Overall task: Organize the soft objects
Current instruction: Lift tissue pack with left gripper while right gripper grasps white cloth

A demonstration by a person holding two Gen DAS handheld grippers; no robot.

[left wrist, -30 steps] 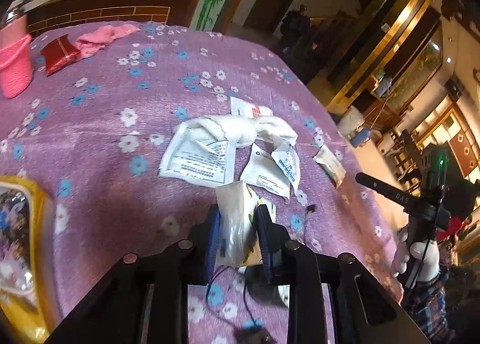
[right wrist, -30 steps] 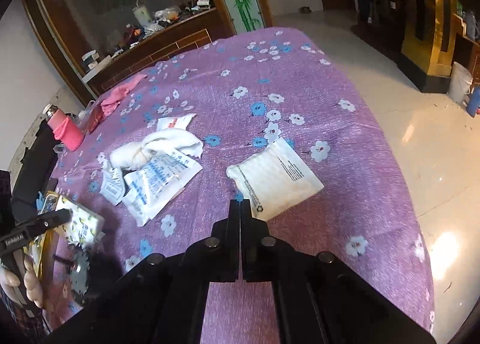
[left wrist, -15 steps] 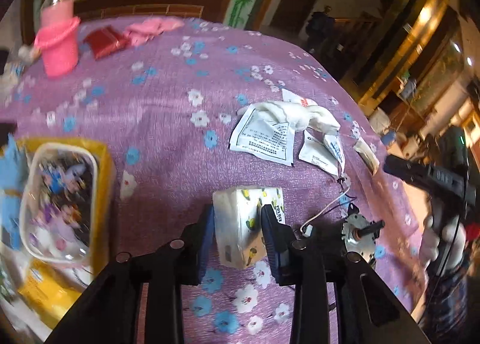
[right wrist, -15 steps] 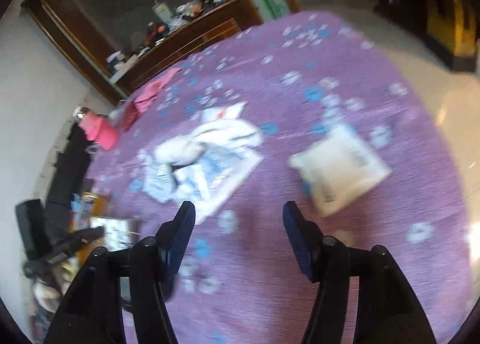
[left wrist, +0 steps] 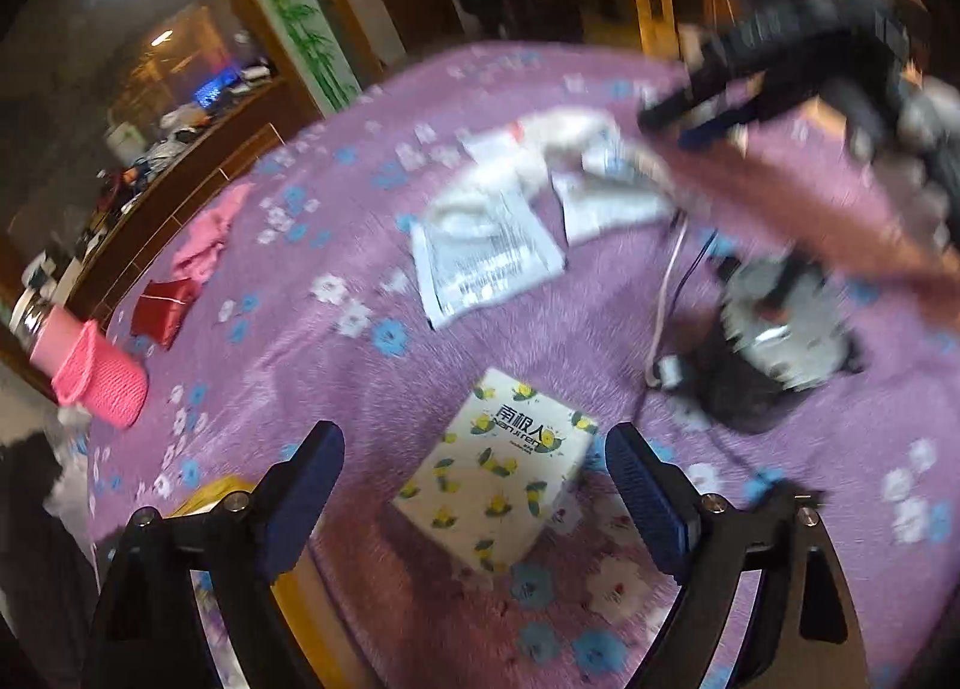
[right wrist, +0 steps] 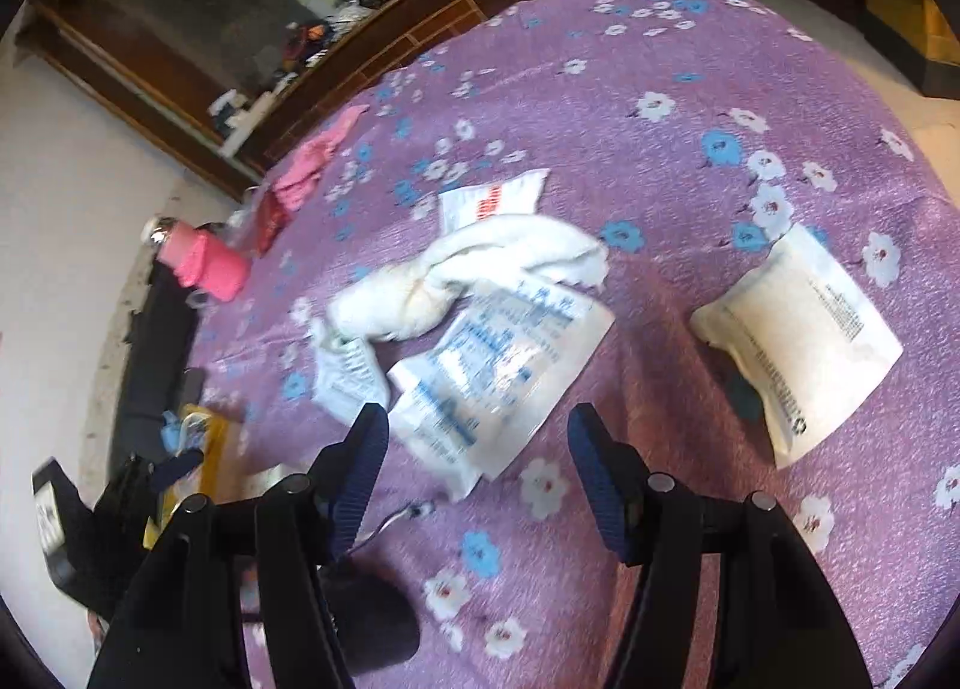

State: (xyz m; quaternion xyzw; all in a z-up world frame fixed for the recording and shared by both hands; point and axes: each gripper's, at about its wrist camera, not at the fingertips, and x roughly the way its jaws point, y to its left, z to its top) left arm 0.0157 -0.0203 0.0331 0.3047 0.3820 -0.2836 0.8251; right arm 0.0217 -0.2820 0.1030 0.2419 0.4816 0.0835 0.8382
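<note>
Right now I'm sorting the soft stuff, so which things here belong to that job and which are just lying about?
For the job:
tissue pack
white towel
white pouch
printed bags
pink cloth

Lying about:
small motor with wires
pink bottle
red pouch

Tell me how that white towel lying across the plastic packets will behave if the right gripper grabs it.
The white towel looks twisted and bunched, so it will probably droop from the jaws. It lies over the printed packet, so lifting may drag that along. It seems light and unbreakable.
</note>
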